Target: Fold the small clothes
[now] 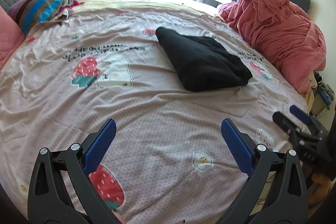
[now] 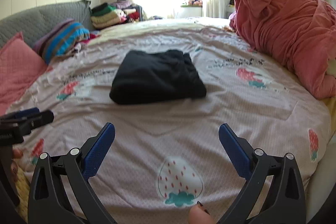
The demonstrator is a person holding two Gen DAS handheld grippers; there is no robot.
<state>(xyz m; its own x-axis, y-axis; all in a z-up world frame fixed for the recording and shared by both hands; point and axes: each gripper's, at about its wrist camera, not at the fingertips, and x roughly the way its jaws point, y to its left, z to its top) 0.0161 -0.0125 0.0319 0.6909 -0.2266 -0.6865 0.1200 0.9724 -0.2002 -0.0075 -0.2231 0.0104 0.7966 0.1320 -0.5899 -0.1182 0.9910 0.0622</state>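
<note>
One black garment [image 1: 201, 62], folded, lies mid-bed on the strawberry sheet [image 1: 147, 119], nothing touching it. Left gripper [image 1: 168, 129] and right gripper [image 2: 167, 131] hover nearer the bed's edge, jaws wide, empty. Pink duvet [image 1: 279, 35] heaped right; striped pillow [image 1: 40, 7] far left.

Sheet [image 2: 241, 102]: pale pink, fine grid, red strawberries with teal leaves, white flowers, black lettering. Garment [image 2: 157, 77] on sheet: plain black. Heap [image 2: 294, 35] at sheet's right edge: salmon pink. Pillow [image 1: 42, 3] at sheet's far left: blue, purple, brown stripes. Both grippers [image 1: 168, 140] [image 2: 167, 142]: black frames, blue pads.
</note>
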